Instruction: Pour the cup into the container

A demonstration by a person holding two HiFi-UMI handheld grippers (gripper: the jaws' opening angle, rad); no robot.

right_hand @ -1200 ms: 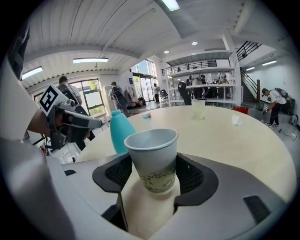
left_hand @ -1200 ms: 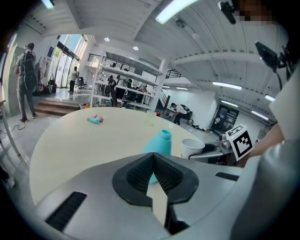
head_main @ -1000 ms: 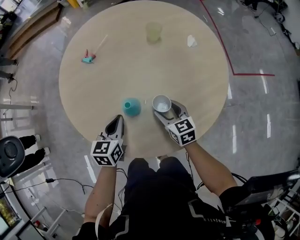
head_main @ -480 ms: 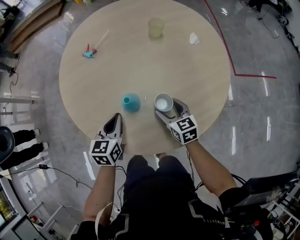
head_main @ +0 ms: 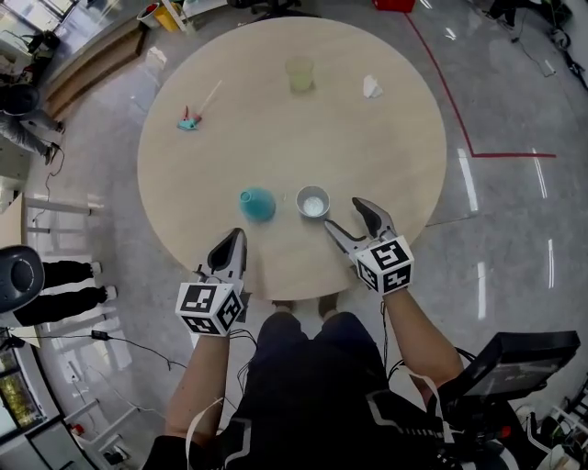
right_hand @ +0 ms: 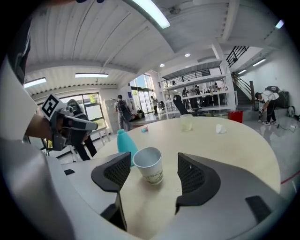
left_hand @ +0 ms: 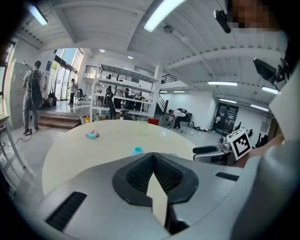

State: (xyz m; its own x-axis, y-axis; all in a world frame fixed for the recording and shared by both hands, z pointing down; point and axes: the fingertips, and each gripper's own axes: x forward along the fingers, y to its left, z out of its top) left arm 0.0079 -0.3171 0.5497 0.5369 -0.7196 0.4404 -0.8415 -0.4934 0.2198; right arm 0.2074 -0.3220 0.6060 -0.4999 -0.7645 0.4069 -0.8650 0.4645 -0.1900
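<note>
The white paper cup stands upright near the round pale wooden desk's near edge, just right of the teal flask-shaped container, with broad bare desk beyond both. A second ago the right gripper clasped the cup; now it has drawn back, released and opening, with the cup untouched just ahead, while the left gripper hovers clenched and empty. Well apart at the far side sit a translucent yellowish cup, a white crumpled scrap and a small teal-and-pink object.

floor: shiny grey concrete, red tape line at right
table: big round pale wood one, dead centre
ceiling: white, ribbed, long tube lights
windows: bright glazing, far left
back: mezzanine with railing
</note>
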